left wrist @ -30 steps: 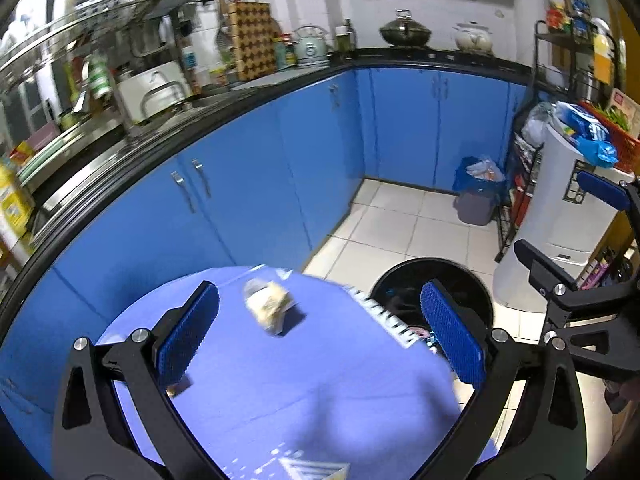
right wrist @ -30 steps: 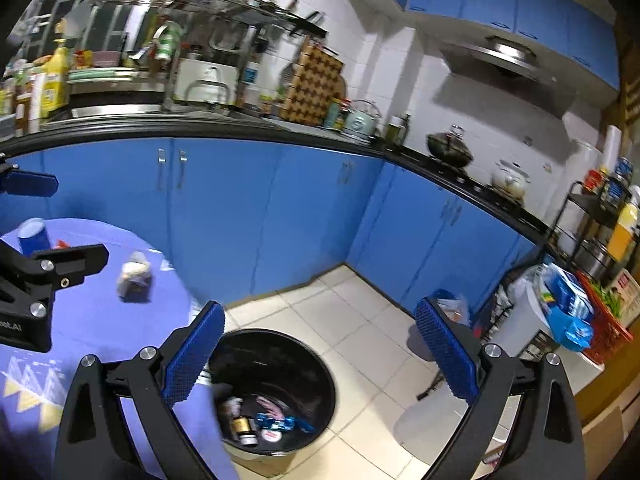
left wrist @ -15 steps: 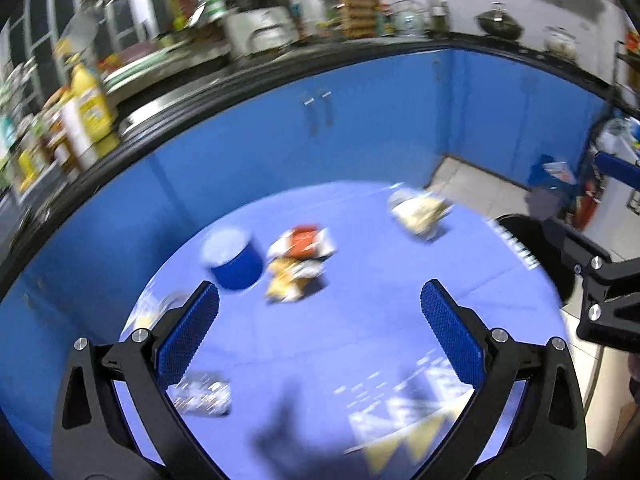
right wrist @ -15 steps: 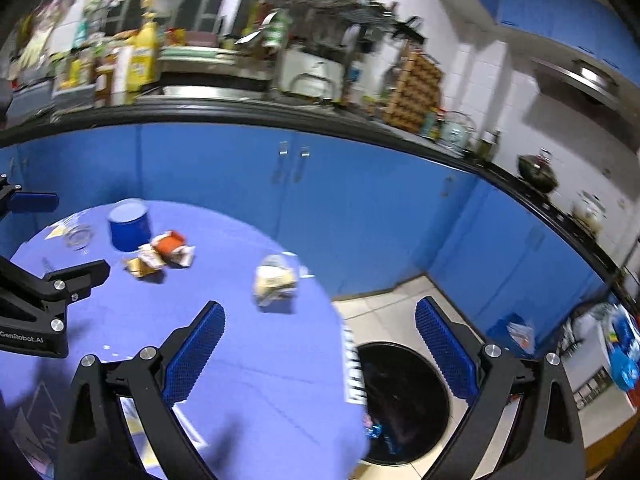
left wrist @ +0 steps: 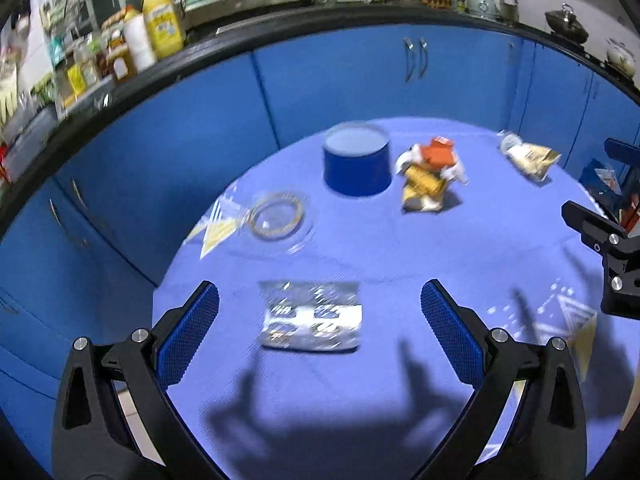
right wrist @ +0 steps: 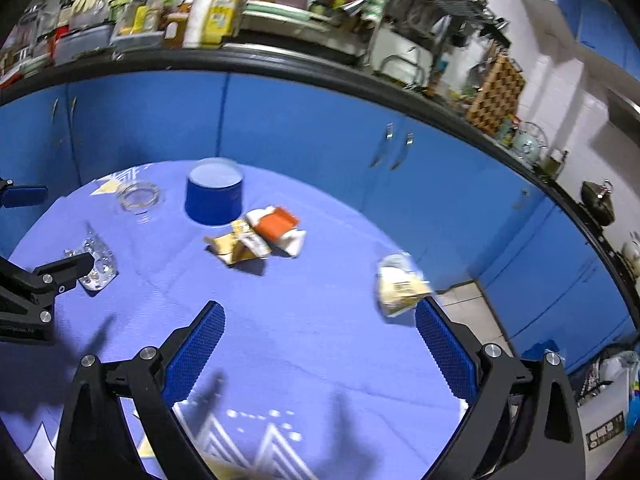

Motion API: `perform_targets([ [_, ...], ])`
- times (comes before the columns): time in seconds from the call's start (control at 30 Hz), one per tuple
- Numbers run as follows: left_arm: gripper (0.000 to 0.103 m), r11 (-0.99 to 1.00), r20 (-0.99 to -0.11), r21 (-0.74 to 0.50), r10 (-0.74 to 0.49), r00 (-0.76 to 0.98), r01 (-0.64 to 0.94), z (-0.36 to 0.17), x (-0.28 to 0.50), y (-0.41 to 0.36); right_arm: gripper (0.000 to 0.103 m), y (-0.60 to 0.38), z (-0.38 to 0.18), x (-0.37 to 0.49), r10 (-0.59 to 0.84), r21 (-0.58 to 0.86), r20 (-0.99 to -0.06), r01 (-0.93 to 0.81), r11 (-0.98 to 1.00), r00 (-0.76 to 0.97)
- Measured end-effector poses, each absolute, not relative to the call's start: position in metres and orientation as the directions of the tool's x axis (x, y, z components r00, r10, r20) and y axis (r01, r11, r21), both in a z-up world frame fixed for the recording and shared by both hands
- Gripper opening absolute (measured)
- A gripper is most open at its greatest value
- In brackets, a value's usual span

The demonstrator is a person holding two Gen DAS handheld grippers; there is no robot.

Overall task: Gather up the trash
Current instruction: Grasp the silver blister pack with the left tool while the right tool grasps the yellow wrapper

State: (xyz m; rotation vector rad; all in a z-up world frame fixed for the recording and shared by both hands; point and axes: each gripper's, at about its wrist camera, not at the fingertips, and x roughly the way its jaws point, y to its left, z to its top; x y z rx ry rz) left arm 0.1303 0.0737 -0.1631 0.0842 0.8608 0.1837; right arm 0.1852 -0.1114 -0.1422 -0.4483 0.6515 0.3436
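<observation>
A silver foil blister pack [left wrist: 311,316] lies flat on the purple round table [left wrist: 400,264], between the open jaws of my left gripper [left wrist: 320,334], which hovers above it. An orange and yellow wrapper heap [left wrist: 428,178] lies beside a blue cup [left wrist: 356,164]. A cream snack bag [left wrist: 528,156] lies at the far right edge. In the right wrist view my right gripper [right wrist: 320,346] is open and empty over the table. The snack bag [right wrist: 398,288] lies just ahead of its right finger, the wrapper heap [right wrist: 260,238] mid table, the blister pack [right wrist: 98,264] at left.
A glass ashtray [left wrist: 276,216] sits left of the blue cup [right wrist: 214,196]. Blue kitchen cabinets [right wrist: 304,128] curve behind the table, with a cluttered black counter [right wrist: 208,12] above. Tiled floor [right wrist: 468,304] shows past the table's right edge.
Both grippers have swung left from the black trash bin on the floor to over the table. The bin has left view; the blister pack now sits between my left jaws.
</observation>
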Motion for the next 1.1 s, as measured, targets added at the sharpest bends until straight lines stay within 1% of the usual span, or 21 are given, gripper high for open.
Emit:
perform_targets([
  [0.1, 0.100, 0.985, -0.769, 0.119, 0.171, 0.616, -0.125, -0.174, 0.133, 0.089, 0.094, -0.097, -0.153, 0.189, 0.169, -0.288, -0.668, -0.461, 0.840, 0.725],
  [0.3, 0.100, 0.998, -0.817, 0.027, 0.052, 0.575, -0.051, -0.197, 0.148, 0.111, 0.094, -0.078, -0.166, 0.194, 0.157, -0.300, -0.692, -0.479, 0.825, 0.704],
  [0.47, 0.100, 0.999, -0.827, -0.028, -0.015, 0.562, -0.016, -0.206, 0.163, 0.118, 0.094, -0.069, -0.172, 0.203, 0.143, -0.300, -0.708, -0.477, 0.826, 0.692],
  [0.53, 0.100, 0.999, -0.828, -0.032, -0.023, 0.560, -0.006, -0.208, 0.168, 0.116, 0.094, -0.066, -0.174, 0.208, 0.137, -0.300, -0.713, -0.476, 0.826, 0.688],
  [0.6, 0.100, 1.000, -0.830, -0.010, -0.001, 0.557, -0.013, -0.210, 0.173, 0.114, 0.094, -0.064, -0.176, 0.211, 0.133, -0.301, -0.716, -0.475, 0.827, 0.686],
  [0.73, 0.100, 1.000, -0.839, -0.022, -0.011, 0.545, -0.014, -0.213, 0.180, 0.115, 0.094, -0.057, -0.179, 0.223, 0.133, -0.299, -0.717, -0.475, 0.828, 0.684],
  [0.83, 0.100, 1.000, -0.830, -0.022, -0.016, 0.557, -0.004, -0.212, 0.178, 0.114, 0.094, -0.054, -0.180, 0.236, 0.149, -0.264, -0.728, -0.475, 0.839, 0.669],
  [0.9, 0.097, 1.000, -0.824, -0.019, -0.015, 0.566, -0.001, -0.210, 0.176, 0.113, 0.094, -0.052, -0.182, 0.245, 0.166, -0.231, -0.738, -0.476, 0.849, 0.654],
  [0.93, 0.095, 1.000, -0.821, -0.013, -0.008, 0.571, -0.004, -0.210, 0.175, 0.113, 0.094, -0.052, -0.183, 0.248, 0.172, -0.219, -0.743, -0.478, 0.851, 0.647],
  [1.0, 0.085, 1.000, -0.822, -0.011, -0.004, 0.569, -0.009, -0.211, 0.175, 0.113, 0.094, -0.051, -0.184, 0.258, 0.191, -0.186, -0.752, -0.480, 0.857, 0.632],
  [1.03, 0.077, 1.000, -0.826, -0.009, 0.001, 0.563, -0.016, -0.212, 0.176, 0.114, 0.094, -0.050, -0.185, 0.262, 0.199, -0.172, -0.755, -0.482, 0.859, 0.624],
  [1.1, 0.073, 1.000, -0.825, -0.006, 0.010, 0.565, -0.027, -0.212, 0.175, 0.115, 0.093, -0.047, -0.186, 0.267, 0.204, -0.163, -0.757, -0.481, 0.861, 0.621],
])
